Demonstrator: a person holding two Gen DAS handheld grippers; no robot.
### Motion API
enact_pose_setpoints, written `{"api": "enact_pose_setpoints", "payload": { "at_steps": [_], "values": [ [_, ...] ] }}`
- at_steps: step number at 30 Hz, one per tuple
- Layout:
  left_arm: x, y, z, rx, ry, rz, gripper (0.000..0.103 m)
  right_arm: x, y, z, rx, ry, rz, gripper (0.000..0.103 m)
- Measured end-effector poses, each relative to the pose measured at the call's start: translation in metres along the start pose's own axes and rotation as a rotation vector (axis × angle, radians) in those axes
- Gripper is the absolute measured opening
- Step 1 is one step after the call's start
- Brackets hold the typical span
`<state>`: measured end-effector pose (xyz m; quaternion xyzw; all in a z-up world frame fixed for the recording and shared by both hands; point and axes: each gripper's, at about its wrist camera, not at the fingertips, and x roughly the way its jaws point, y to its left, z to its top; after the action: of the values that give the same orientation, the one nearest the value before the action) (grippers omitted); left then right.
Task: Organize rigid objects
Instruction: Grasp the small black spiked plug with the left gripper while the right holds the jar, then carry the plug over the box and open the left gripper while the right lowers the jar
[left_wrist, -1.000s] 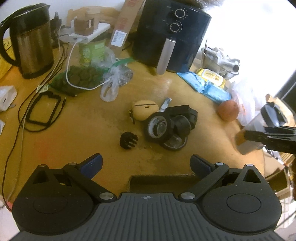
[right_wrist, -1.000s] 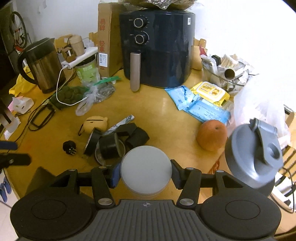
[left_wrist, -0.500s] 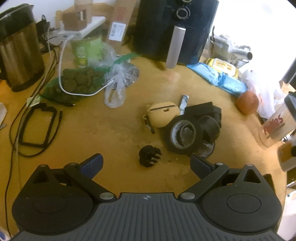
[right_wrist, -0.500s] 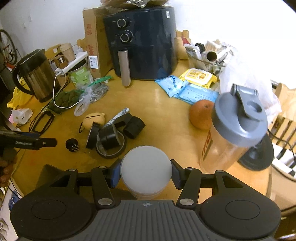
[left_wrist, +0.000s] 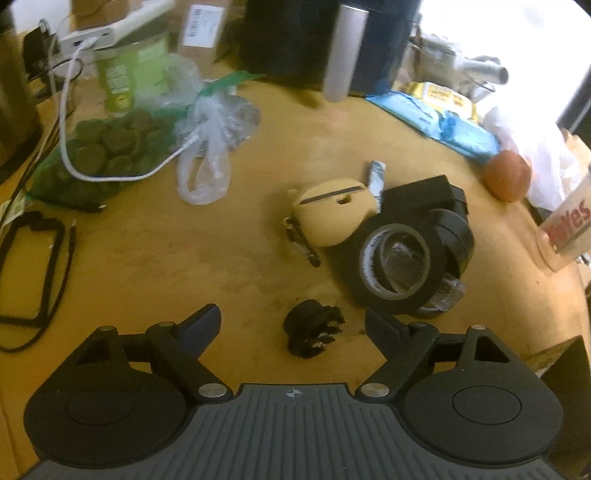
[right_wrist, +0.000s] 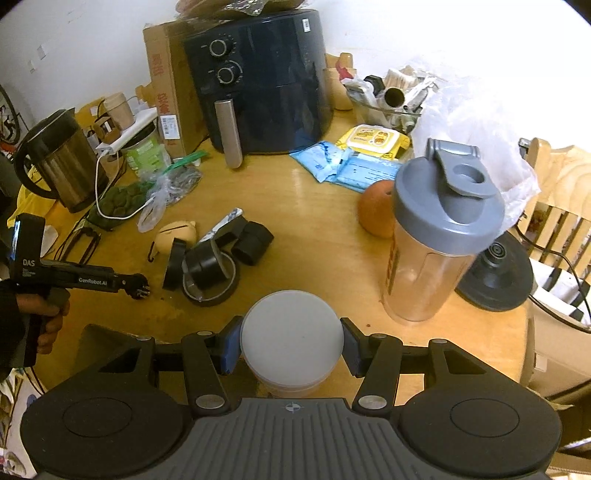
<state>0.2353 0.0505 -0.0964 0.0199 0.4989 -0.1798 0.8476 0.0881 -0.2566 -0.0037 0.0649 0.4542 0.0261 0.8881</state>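
Observation:
My left gripper (left_wrist: 293, 319) is open, its fingers on either side of a small black toothed part (left_wrist: 312, 332) lying on the wooden table (left_wrist: 184, 251). The part also shows in the right wrist view (right_wrist: 139, 287) at the left gripper's tip. Just beyond lie black tape rolls (left_wrist: 402, 254), black blocks (left_wrist: 424, 195) and a tan earbud case (left_wrist: 332, 210). My right gripper (right_wrist: 291, 345) is shut on a round white-lidded container (right_wrist: 291, 341), held above the table's near edge. A clear shaker bottle with a grey lid (right_wrist: 439, 236) stands to its right.
A dark air fryer (right_wrist: 258, 88), a kettle (right_wrist: 61, 158), a green can (left_wrist: 131, 74), bags of snacks (left_wrist: 110, 147), blue wipe packs (right_wrist: 343, 166), an orange (right_wrist: 376, 208) and cables crowd the back. A black kettle base (right_wrist: 495, 273) sits at the right edge.
My left gripper has moved forward and down, so the small black part now lies between its fingers. My right gripper has pulled back with the container; the shaker bottle now shows whole.

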Motion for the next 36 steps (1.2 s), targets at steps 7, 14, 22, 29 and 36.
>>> {"api": "enact_pose_setpoints", "payload": {
  "at_steps": [7, 14, 22, 29, 36],
  "values": [
    [0.012, -0.006, 0.002, 0.017, 0.043, -0.034, 0.039, -0.001, -0.004, -0.003, 0.022, 0.0, -0.014, 0.057],
    [0.005, -0.008, 0.003, 0.005, 0.037, 0.011, 0.038, -0.002, -0.004, -0.003, 0.021, -0.01, -0.007, 0.057],
    [-0.017, -0.014, 0.007, -0.015, 0.02, 0.009, 0.038, 0.002, -0.001, -0.005, 0.018, 0.003, 0.0, 0.057],
    [-0.041, -0.024, 0.008, -0.031, 0.002, 0.001, 0.038, 0.002, 0.007, -0.004, -0.005, 0.0, 0.019, 0.057],
    [-0.07, -0.039, 0.004, -0.025, -0.011, -0.002, 0.038, 0.002, 0.017, -0.004, -0.024, 0.001, 0.046, 0.057]
  ]
}}
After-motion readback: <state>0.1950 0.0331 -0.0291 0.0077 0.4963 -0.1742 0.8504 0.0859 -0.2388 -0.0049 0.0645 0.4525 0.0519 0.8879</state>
